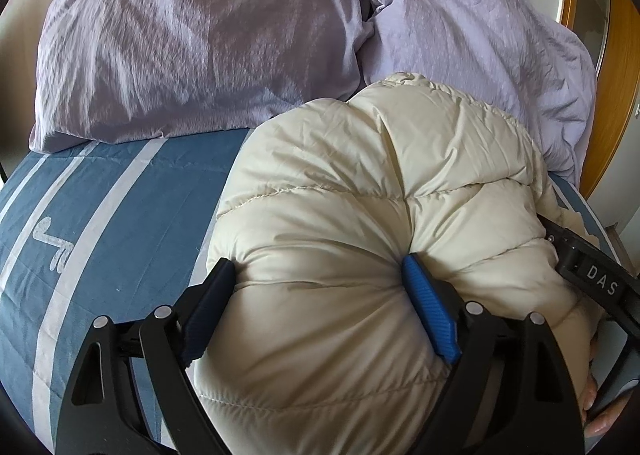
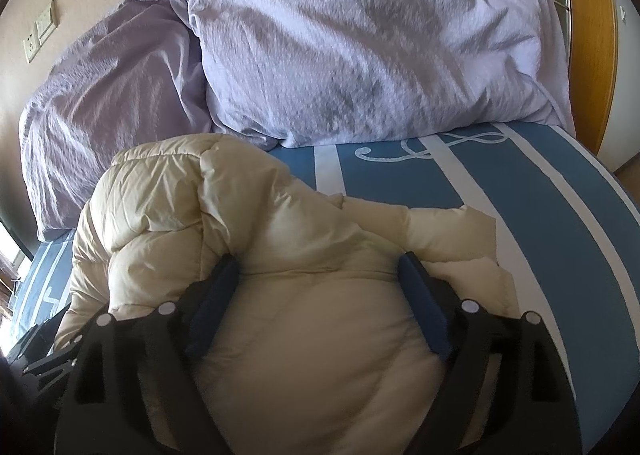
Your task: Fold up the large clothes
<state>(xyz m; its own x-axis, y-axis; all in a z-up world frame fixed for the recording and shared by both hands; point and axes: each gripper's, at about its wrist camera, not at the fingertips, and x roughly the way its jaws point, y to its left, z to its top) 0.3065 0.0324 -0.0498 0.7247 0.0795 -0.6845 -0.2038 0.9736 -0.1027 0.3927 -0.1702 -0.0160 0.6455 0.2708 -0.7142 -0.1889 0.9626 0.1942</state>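
Note:
A cream puffer jacket lies bunched on a blue bed with white stripes. My left gripper has its jaws spread wide, and the jacket's padding bulges between the fingers; the right blue pad presses into a crease. In the right wrist view the same jacket fills the space between my right gripper's spread fingers, with a sleeve or flap trailing to the right on the bed. The right gripper's body shows in the left wrist view at the jacket's right edge.
Two lilac pillows lie at the head of the bed against a beige wall. A wooden frame stands at the right. Wall sockets sit at the left. The bed's right edge drops off.

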